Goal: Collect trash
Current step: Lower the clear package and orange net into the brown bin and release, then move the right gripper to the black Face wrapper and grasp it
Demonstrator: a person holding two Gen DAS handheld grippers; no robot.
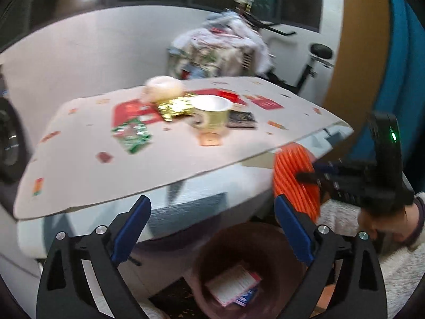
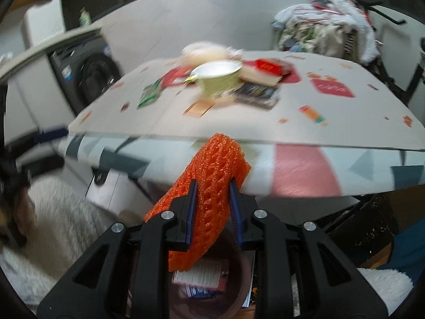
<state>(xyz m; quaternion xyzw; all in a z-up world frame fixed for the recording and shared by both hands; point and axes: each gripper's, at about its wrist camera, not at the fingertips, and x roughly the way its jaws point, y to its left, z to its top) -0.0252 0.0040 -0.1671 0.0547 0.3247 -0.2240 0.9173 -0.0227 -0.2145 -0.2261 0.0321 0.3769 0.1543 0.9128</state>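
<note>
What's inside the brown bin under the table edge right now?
The brown bin holds a white printed carton with pink and blue edges. In the right wrist view the orange foam net covers part of the inside; the bottom is hidden.

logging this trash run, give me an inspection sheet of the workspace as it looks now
surface: table with a white printed cover, its edge overhanging the bin.
job's things: orange foam net held over the brown bin; printed card already in the bin.
clutter: gold cup, gold foil wrapper, green packet, dark packet, all on the table.
grippers: left gripper open, nothing between its pads; right gripper shut on the foam net.
cables: nothing seen.
surroundings: washing machine, heap of laundry, exercise bike.
</note>
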